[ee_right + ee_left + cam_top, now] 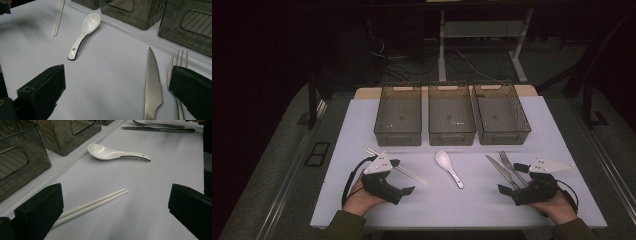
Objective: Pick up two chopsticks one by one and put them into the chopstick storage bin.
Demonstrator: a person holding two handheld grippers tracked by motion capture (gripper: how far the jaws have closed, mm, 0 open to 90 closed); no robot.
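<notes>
Left gripper view: white chopsticks (92,203) paired, parallel, slim; both grippers' fingers spread, nothing between.

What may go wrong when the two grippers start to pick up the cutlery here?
The chopsticks are thin, round and lie side by side, so the open left gripper may catch just one or roll them apart. The knife and fork lie flat and close together, so the open right gripper may nudge both or slip on the metal.

2 white chopsticks (92,205) lie side by side; knife (153,87) beside fork (176,65).
</notes>
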